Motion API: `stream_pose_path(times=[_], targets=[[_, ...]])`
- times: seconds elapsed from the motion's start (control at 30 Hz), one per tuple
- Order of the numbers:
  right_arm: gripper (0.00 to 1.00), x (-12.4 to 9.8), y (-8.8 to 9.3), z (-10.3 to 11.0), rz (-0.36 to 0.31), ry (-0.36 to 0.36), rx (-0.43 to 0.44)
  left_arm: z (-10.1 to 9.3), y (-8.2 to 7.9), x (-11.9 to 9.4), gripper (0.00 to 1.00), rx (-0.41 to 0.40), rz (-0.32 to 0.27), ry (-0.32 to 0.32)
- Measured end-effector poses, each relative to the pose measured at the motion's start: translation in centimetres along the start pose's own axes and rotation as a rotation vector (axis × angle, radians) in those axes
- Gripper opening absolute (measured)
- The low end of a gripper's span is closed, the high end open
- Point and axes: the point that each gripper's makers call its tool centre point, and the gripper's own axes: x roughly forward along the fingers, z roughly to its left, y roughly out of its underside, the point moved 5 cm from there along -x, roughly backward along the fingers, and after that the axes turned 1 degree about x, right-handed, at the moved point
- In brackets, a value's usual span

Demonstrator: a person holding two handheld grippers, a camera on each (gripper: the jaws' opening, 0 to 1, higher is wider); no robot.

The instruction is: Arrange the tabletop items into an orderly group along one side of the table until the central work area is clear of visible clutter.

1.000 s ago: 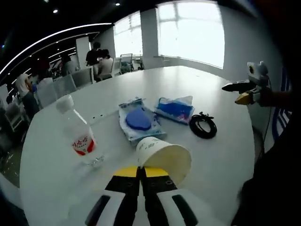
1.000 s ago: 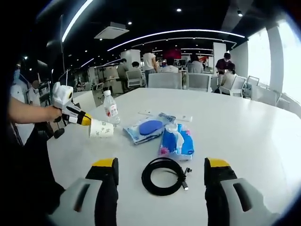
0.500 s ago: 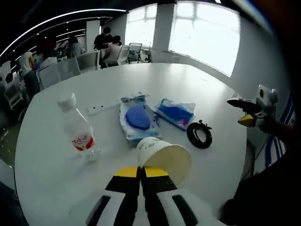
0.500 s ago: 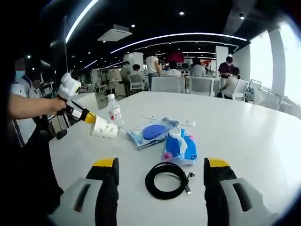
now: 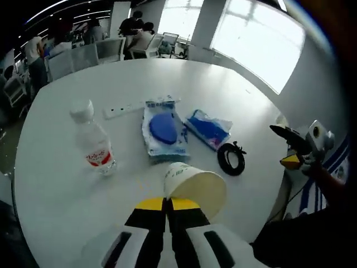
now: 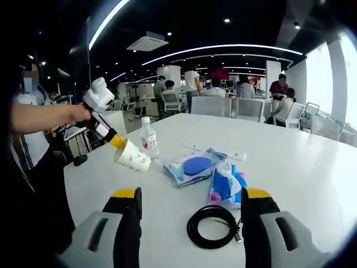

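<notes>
White laminate ran across the round counter [image 5: 234, 89], and we found wide bare room on its far half toward the windows and along its near rim in the left gripper view. The clutter sat in one band: a water bottle [image 5: 93, 146] standing upright, a white power strip [image 5: 124, 109] lying behind it, a blue pouch in clear wrap [image 5: 163, 132], a blue tissue pack [image 5: 208, 128] just beside it, and a coiled black cable [image 5: 231, 158] near the counter's edge on the right.

Our left claw [image 5: 167, 202] had its yellow-tipped jaws pressed together on the rim of a paper cup [image 5: 195, 187]. In the right gripper view the cup [image 6: 133, 157] hung tilted, mouth down and away from the hand, clear above the counter [image 6: 312, 162] and close beside the bottle [image 6: 148, 139]. The left forearm reached in level from the left edge of that view, the hand [image 6: 72, 114] wrapped around the grip.

Our right claw [image 6: 189, 206] stood wide open, holding nothing, its jaws either side of the cable [image 6: 213, 226], with the tissue pack [image 6: 226, 184] and pouch [image 6: 195, 166] just beyond. From the left gripper view it [image 5: 287, 146] hovered off the counter's right edge.
</notes>
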Motion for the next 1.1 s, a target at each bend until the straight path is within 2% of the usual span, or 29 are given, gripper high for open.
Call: stream_pose_path(times=[0.27, 0.3, 0.43, 0.63, 0.73, 0.93, 1.1], targets=[[0.67, 0.9, -0.6, 0.8, -0.005, -0.028, -0.014, 0.8, -2.6, 0.0, 0.0, 0.025, 0.057, -0.017], [0.67, 0.9, -0.6, 0.8, -0.005, -0.029, -0.014, 1.1, -3.0, 0.1, 0.0, 0.039, 0.066, -0.034], [0.67, 0.8, -0.6, 0.3, -0.005, -0.025, -0.013, 1.6, -3.8, 0.6, 0.0, 0.021, 0.09, -0.039], [0.67, 1.2, -1.0, -0.3, -0.01, -0.028, -0.017, 2.0, -4.3, 1.4, 0.0, -0.042, 0.141, -0.032], [0.67, 1.8, -1.5, 0.0, -0.021, -0.055, -0.021, 2.0, -4.3, 1.6, 0.0, -0.079, 0.176, -0.019], [0.64, 3.7, -3.3, 1.1, -0.042, -0.11, -0.045, 1.7, -4.2, 1.7, 0.0, -0.112, 0.243, 0.009], [0.55, 5.6, -5.1, 3.1, -0.06, -0.16, -0.069, 1.2, -4.0, 1.8, 0.0, -0.124, 0.283, 0.022]])
